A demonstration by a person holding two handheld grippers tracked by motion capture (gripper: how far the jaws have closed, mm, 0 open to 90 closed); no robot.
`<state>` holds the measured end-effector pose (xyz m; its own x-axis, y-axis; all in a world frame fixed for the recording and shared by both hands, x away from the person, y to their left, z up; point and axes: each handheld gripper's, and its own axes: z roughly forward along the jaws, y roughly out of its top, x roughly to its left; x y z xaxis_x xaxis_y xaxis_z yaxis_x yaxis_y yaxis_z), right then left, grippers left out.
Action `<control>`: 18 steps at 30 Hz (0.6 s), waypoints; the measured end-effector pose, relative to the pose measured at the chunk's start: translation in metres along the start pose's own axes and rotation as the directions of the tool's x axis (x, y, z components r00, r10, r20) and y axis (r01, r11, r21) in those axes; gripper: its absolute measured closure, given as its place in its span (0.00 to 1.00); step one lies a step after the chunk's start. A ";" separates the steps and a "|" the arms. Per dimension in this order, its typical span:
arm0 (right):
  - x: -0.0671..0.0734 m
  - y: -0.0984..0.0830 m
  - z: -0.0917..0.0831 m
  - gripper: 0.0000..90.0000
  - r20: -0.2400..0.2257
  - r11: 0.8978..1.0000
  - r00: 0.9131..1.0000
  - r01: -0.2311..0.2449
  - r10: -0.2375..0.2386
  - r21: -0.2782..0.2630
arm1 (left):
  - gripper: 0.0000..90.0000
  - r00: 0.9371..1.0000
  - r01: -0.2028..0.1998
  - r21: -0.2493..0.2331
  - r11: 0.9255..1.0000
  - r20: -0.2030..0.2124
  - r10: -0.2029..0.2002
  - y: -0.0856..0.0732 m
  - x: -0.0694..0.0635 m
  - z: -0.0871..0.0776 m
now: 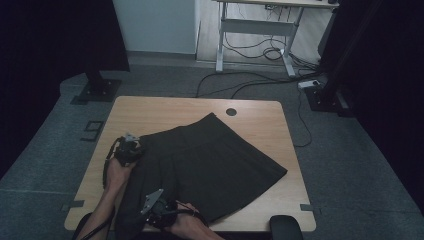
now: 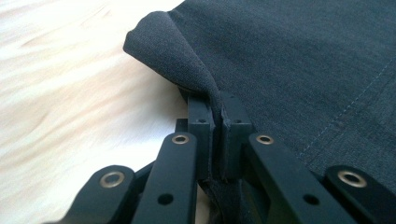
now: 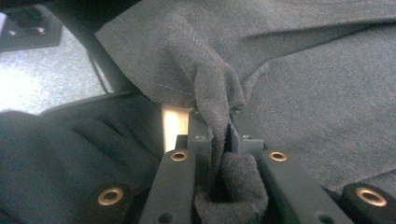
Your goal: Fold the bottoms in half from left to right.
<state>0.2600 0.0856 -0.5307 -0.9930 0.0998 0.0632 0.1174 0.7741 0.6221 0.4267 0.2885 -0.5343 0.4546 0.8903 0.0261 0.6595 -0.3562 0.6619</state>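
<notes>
A dark grey skirt (image 1: 210, 157) lies spread over the middle of the wooden table (image 1: 150, 112). My left gripper (image 1: 131, 148) is at the skirt's left corner, shut on a pinched fold of the fabric (image 2: 187, 60). My right gripper (image 1: 157, 206) is at the near hem by the table's front edge. In the right gripper view its jaws are shut on a bunched wad of the same cloth (image 3: 219, 93), and part of the skirt hangs off the table edge toward the person.
A round cable hole (image 1: 231, 111) sits near the table's far edge. A black round object (image 1: 286, 227) stands at the front right corner. Behind the table are a white desk frame (image 1: 255, 27), floor cables (image 1: 250, 82) and black stand bases (image 1: 97, 90).
</notes>
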 end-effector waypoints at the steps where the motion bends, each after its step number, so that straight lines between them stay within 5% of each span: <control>1: 0.002 0.003 0.003 0.89 -0.008 1.000 1.000 0.008 -0.008 -0.002 | 0.94 1.000 0.008 0.002 1.000 -0.002 -0.008 -0.004 0.003 -0.003; 5: 0.008 0.008 0.007 0.89 -0.019 1.000 1.000 0.024 -0.024 -0.001 | 0.94 0.999 0.052 -0.008 0.999 0.013 -0.051 -0.013 0.011 -0.010; 9: 0.011 0.007 0.001 0.90 -0.006 1.000 1.000 0.029 -0.029 -0.011 | 0.95 0.999 0.047 -0.012 0.999 0.009 -0.047 -0.011 0.011 -0.014; 18: -0.003 0.004 -0.061 0.91 0.056 0.993 0.998 -0.002 0.009 -0.118 | 0.96 1.000 0.023 -0.147 0.989 0.024 -0.020 0.033 0.004 -0.045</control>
<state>0.2624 0.0505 -0.4807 -0.9897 0.1413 0.0250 0.1171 0.6947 0.7097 0.4229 0.2933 -0.4784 0.4560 0.8900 -0.0053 0.5748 -0.2900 0.7652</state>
